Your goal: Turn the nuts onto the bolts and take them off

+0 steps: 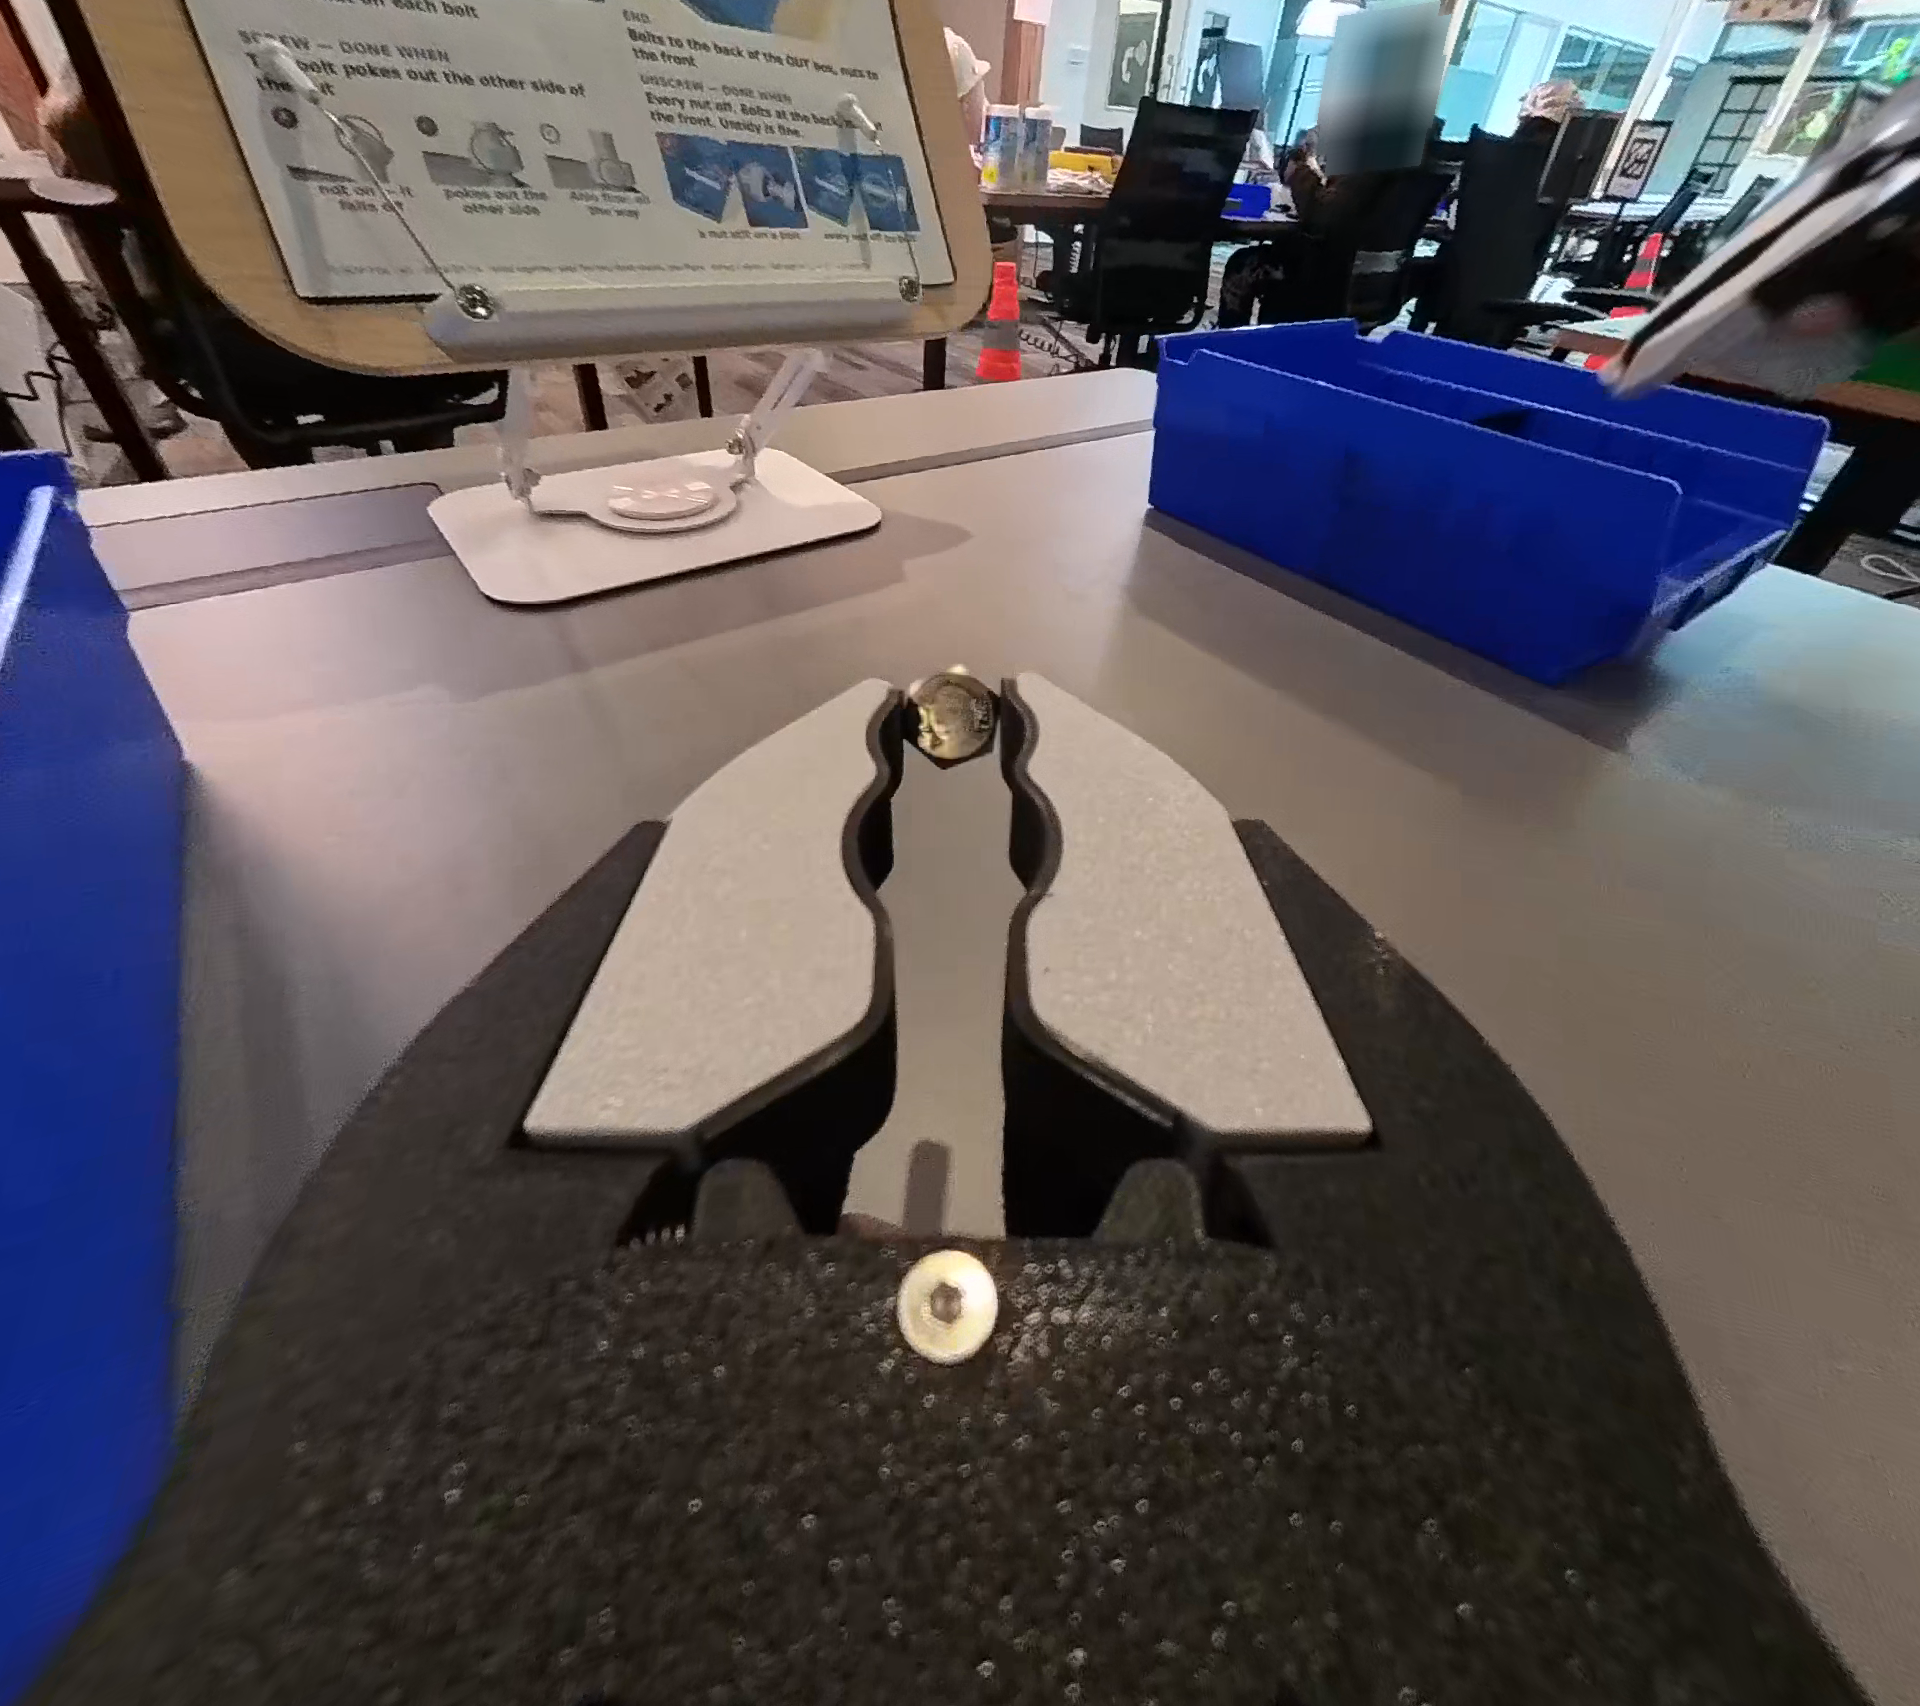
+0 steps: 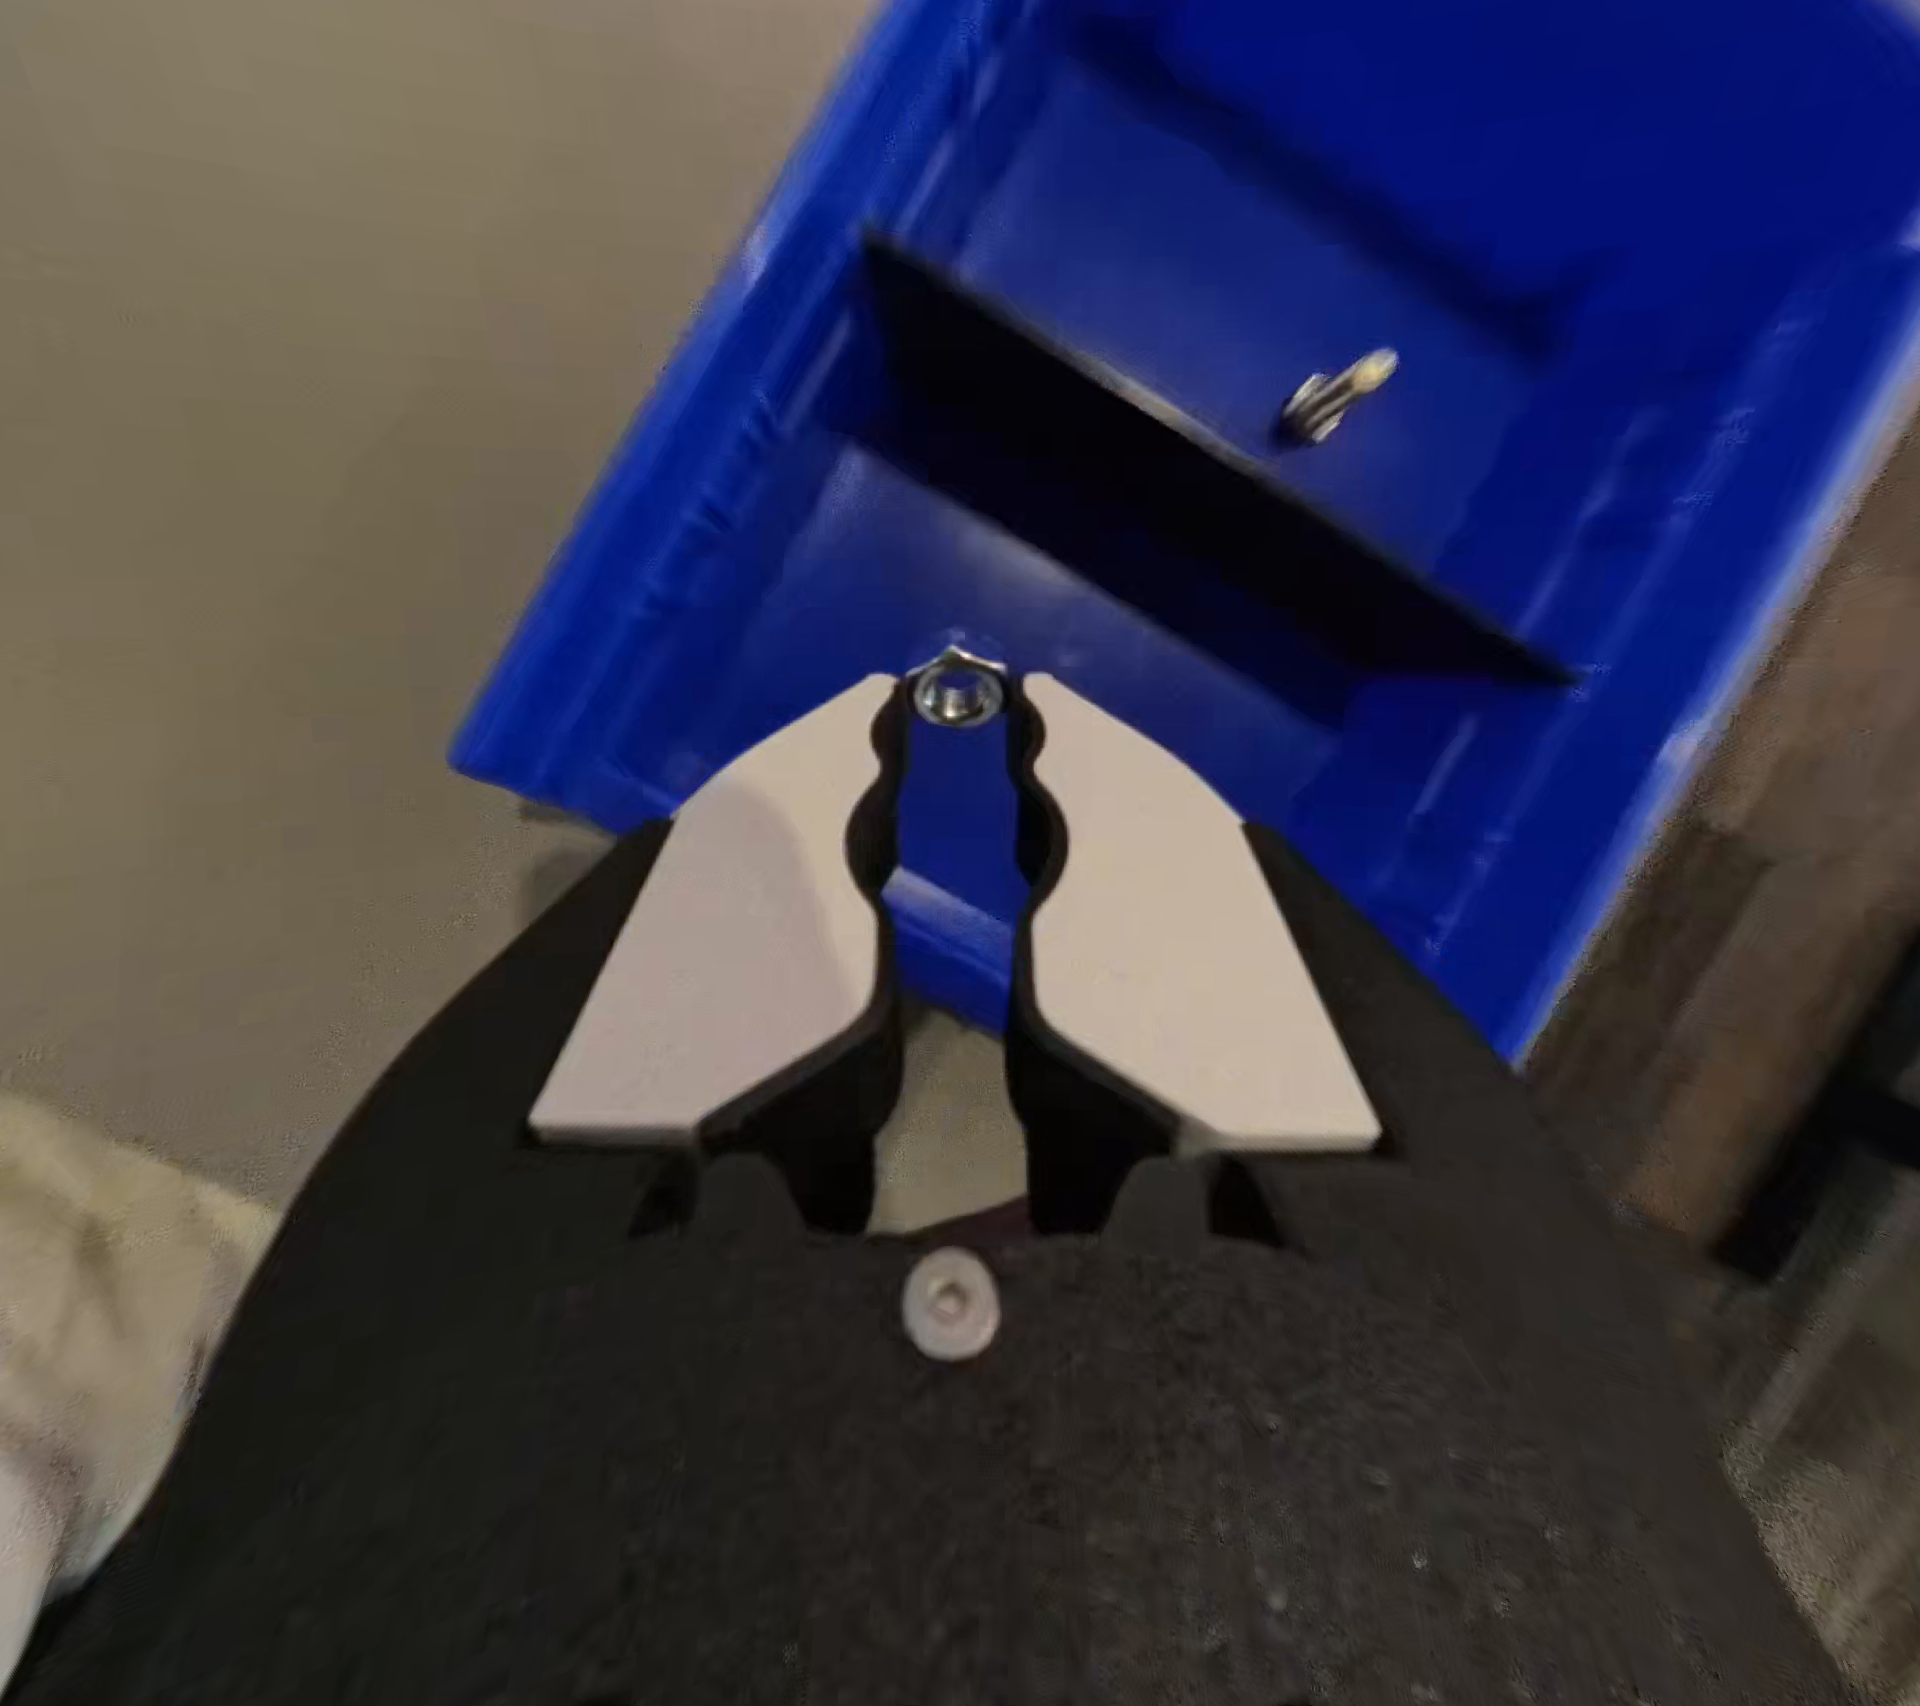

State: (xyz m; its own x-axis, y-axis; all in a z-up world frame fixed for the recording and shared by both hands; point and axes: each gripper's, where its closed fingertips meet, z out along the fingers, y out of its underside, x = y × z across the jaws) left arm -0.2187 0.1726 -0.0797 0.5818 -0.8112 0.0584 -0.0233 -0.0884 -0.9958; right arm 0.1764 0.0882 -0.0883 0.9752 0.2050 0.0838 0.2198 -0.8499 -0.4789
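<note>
Gripping one bolt point(image 1: 951, 718), one nut point(image 2: 954, 700): two tongs.

Surface: flat grey matte table point(image 1: 1558, 929)
Two o'clock: blue plastic divided bin point(image 1: 1455, 503)
Eleven o'clock: white metal stand base point(image 1: 665, 539)
Nine o'clock: second blue plastic bin point(image 1: 73, 825)

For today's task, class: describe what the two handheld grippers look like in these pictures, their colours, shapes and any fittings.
Both look alike. The left gripper and the right gripper each have a rough, speckled black body, rounded at the sides, with one silver hex-socket screw at its middle. Each carries two pale grey, grainy fingers with curved outer edges and wavy black inner edges. No cables or sleeves show.
</note>
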